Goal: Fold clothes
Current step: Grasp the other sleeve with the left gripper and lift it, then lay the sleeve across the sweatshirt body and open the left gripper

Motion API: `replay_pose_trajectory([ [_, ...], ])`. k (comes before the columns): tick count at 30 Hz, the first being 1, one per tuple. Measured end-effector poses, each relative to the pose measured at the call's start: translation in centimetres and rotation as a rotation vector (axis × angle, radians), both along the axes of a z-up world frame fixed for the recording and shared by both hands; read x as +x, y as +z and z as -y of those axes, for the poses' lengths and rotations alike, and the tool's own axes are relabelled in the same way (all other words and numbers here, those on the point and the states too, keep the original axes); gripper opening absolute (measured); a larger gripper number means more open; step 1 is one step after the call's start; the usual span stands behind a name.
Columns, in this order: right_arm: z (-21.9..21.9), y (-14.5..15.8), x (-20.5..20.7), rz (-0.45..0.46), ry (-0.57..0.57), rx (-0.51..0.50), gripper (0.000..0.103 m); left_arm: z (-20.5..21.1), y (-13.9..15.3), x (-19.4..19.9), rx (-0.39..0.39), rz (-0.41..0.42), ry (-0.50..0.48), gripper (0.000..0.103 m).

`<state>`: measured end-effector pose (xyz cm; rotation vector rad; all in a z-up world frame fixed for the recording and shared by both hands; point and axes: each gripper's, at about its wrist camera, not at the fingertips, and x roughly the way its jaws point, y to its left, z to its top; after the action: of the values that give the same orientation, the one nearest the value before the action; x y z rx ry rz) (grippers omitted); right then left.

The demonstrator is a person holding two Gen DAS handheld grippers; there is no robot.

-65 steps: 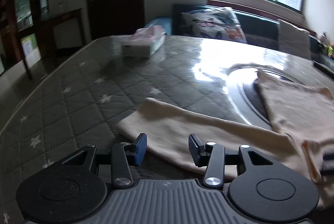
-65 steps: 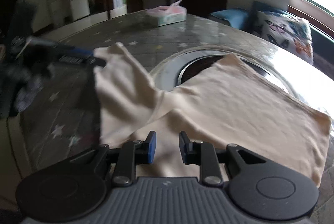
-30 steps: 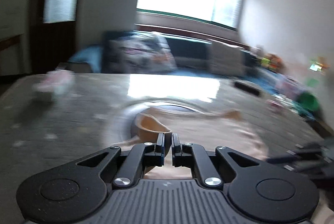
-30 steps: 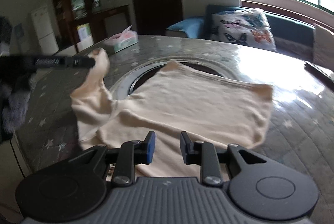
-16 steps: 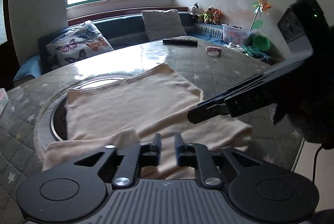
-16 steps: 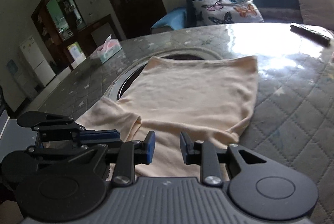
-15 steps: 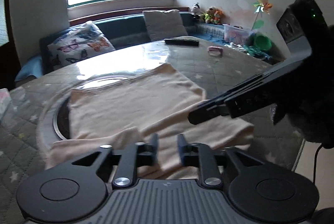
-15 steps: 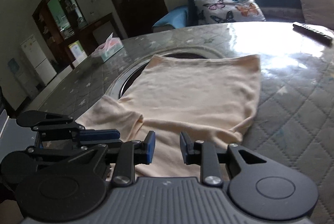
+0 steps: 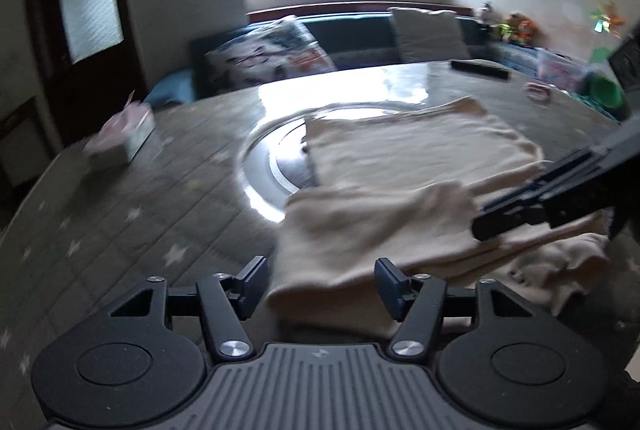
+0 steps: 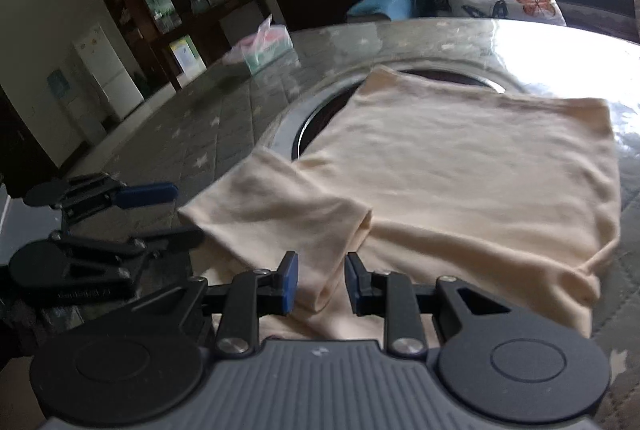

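Lying flat with one sleeve folded across its body, the cream shirt [image 10: 460,169] sat just ahead of the wide-open, empty left gripper [image 9: 318,284] and narrowly parted right gripper [image 10: 318,280].

Left tool [image 9: 320,280]: jaws wide apart, empty, above the near edge of the shirt [image 9: 400,189]. Shirt lies on the counter [image 9: 160,197], one sleeve folded across it. Right tool [image 9: 492,218] enters from the right, over the shirt.
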<state>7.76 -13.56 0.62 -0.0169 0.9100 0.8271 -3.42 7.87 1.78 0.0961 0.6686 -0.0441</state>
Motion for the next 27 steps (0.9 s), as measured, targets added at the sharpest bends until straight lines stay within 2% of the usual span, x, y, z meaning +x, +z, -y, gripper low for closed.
replay_pose_trajectory([
  [4, -0.7, -0.5, -0.4, -0.001, -0.016, -0.029, 0.025, -1.4, -0.7, -0.4, -0.021, -0.019, 0.054, 0.070],
  [10, -1.4, -0.5, -0.4, 0.012, -0.060, -0.049, 0.024, -1.7, -1.4, -0.3, -0.041, -0.043, 0.077, 0.078],
  [11, -1.5, -0.4, -0.4, 0.018, -0.060, -0.053, 0.022, -1.6, -1.4, -0.2, -0.042, -0.046, 0.077, 0.079],
  [12, -1.5, -0.3, -0.5, 0.019, -0.057, -0.053, 0.011, -1.5, -1.5, -0.2, -0.042, -0.048, 0.075, 0.079],
  [13, -1.6, -0.2, -0.5, 0.020, -0.054, -0.054, 0.008, -1.4, -1.5, -0.2, -0.041, -0.048, 0.074, 0.079],
  [15, -1.6, 0.1, -0.6, 0.026, -0.049, -0.054, 0.007, -1.2, -1.6, -0.1, -0.043, -0.049, 0.070, 0.080],
  [19, -0.9, 2.3, -0.8, 0.074, -0.050, -0.014, 0.006, -0.8, -1.9, 0.2, -0.039, -0.058, 0.063, 0.080],
  [27, 1.9, 9.1, -1.6, 0.231, -0.049, 0.055, 0.006, -0.1, -1.9, 0.4, -0.009, -0.056, 0.050, 0.081],
])
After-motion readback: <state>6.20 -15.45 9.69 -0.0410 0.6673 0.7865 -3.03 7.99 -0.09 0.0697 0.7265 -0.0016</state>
